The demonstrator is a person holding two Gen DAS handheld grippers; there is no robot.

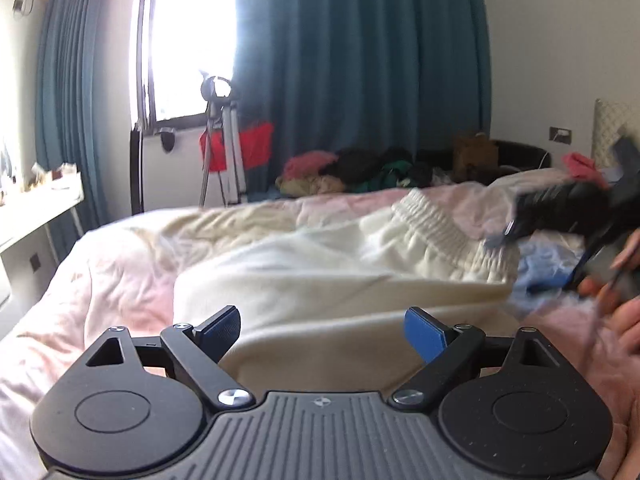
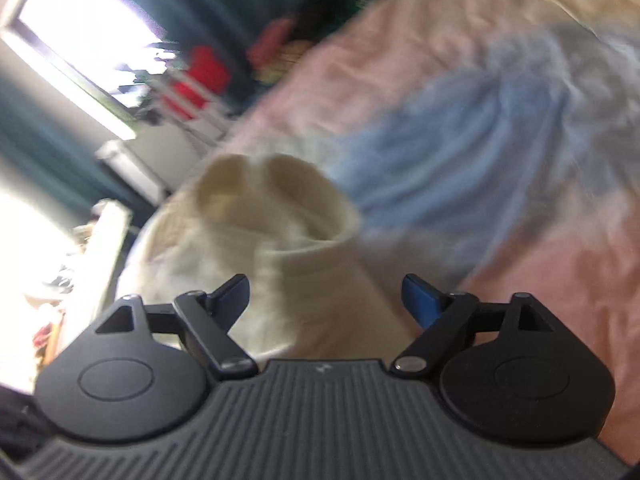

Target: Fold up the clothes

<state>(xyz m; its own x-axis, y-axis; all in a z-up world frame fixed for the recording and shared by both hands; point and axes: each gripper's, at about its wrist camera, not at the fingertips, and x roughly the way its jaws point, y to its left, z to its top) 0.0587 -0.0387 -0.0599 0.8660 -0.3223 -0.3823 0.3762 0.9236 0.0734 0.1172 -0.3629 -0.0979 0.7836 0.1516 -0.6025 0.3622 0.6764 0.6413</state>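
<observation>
Both tongs wide apart, holding nothing: left gripper (image 1: 323, 330) low over cream trousers (image 1: 320, 280), right gripper (image 2: 326, 298) near their leg opening. Trousers on pink quilt (image 1: 100, 288), apparently doubled once, further folds probably left. Thick soft fleece, ribbed elastic waistband (image 1: 436, 224). Crumpled blue garment (image 2: 480, 128) beside, unfolded.

Bright window (image 1: 192, 36), teal curtains (image 1: 360, 60), tripod (image 1: 222, 140), white desk (image 1: 36, 212)

Home bedroom: bed (image 1: 120, 280) (pink duvet), teal curtains (image 1: 360, 60), window (image 1: 188, 40), clothes pile (image 1: 352, 168).
</observation>
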